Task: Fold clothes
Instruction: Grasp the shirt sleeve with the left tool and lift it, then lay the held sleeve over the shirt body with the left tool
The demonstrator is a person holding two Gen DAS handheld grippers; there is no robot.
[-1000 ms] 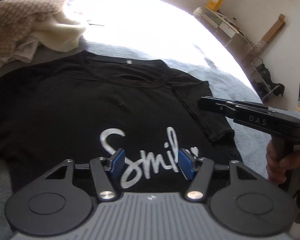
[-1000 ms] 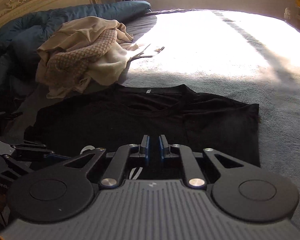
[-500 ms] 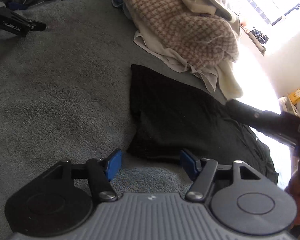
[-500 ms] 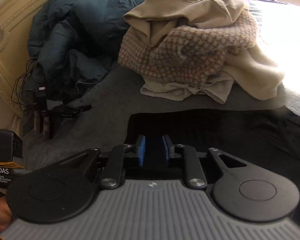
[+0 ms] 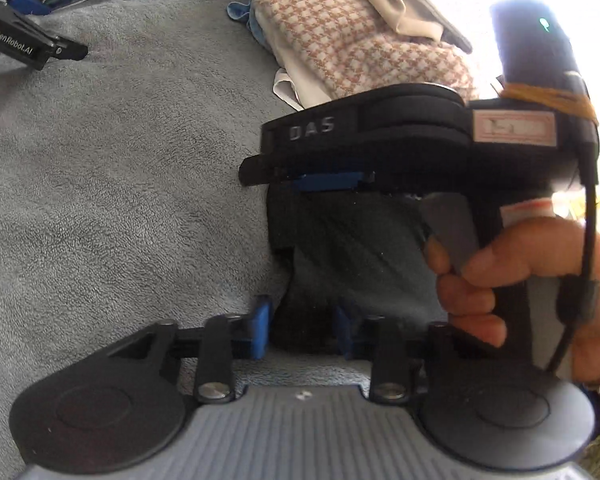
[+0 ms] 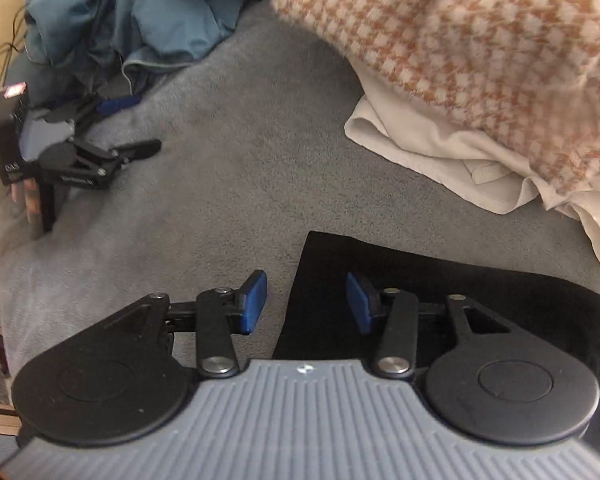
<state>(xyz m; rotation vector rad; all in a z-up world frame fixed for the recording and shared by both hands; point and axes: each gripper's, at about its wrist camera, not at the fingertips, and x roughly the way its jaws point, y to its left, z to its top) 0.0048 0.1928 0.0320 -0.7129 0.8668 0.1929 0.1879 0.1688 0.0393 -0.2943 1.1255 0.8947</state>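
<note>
The left tool (image 5: 300,330) is closing at the bottom centre of its view, the black shirt's (image 5: 352,256) edge lying between its blue pads, which are not yet pressing it. The right tool (image 6: 306,304) is opening low in its own view, one pad over the grey blanket (image 6: 228,184), the other over the shirt (image 6: 480,292). Seen from the left, the right tool's (image 5: 328,181) body is reading "DAS", a hand (image 5: 520,280) gripping its handle. A spare tool (image 5: 20,40) at upper left is reading "GenRobot.AI". A houndstooth garment (image 6: 480,60) is lying at upper right.
</note>
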